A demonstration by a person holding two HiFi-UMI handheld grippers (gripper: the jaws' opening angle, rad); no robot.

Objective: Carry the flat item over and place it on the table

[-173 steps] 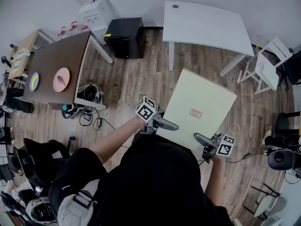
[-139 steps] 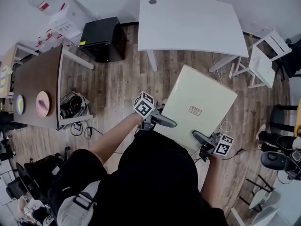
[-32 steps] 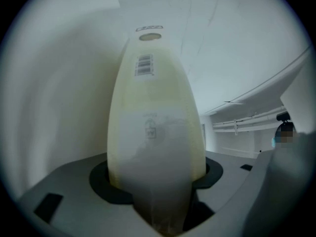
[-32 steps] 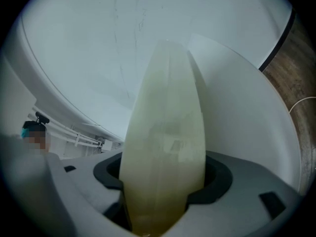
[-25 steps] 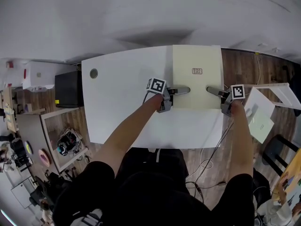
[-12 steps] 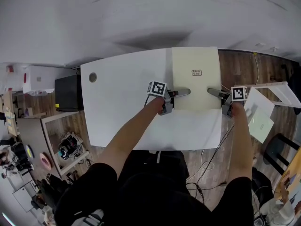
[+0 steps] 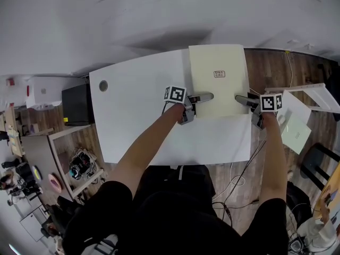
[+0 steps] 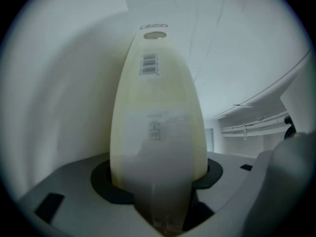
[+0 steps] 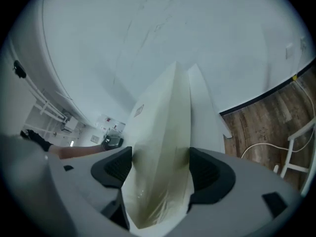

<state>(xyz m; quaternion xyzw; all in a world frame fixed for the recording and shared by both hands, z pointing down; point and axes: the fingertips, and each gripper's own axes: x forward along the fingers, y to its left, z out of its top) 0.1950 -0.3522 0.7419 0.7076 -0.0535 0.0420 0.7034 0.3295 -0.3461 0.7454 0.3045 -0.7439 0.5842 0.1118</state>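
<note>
The flat item (image 7: 217,81) is a pale yellow-green board with a small label. It lies flat on the white table (image 7: 138,116), at the table's far right part. My left gripper (image 7: 207,96) is shut on the board's left edge; in the left gripper view the board (image 8: 158,107) fills the gap between the pads of the left gripper (image 8: 158,181). My right gripper (image 7: 240,98) is at the right edge. Its jaws have just been opening, and the board (image 9: 163,127) still sits between the jaws of the right gripper (image 9: 160,174).
A round cable hole (image 7: 103,85) is near the table's far left corner. A black cabinet (image 7: 77,105) stands left of the table. White furniture (image 7: 313,97) and a pale sheet (image 7: 295,132) sit to the right, over wood floor with a cable (image 7: 234,182).
Several seconds ago the board hung in the air over the floor between both grippers. Now it lies on the white table, with both grippers still at its side edges.
</note>
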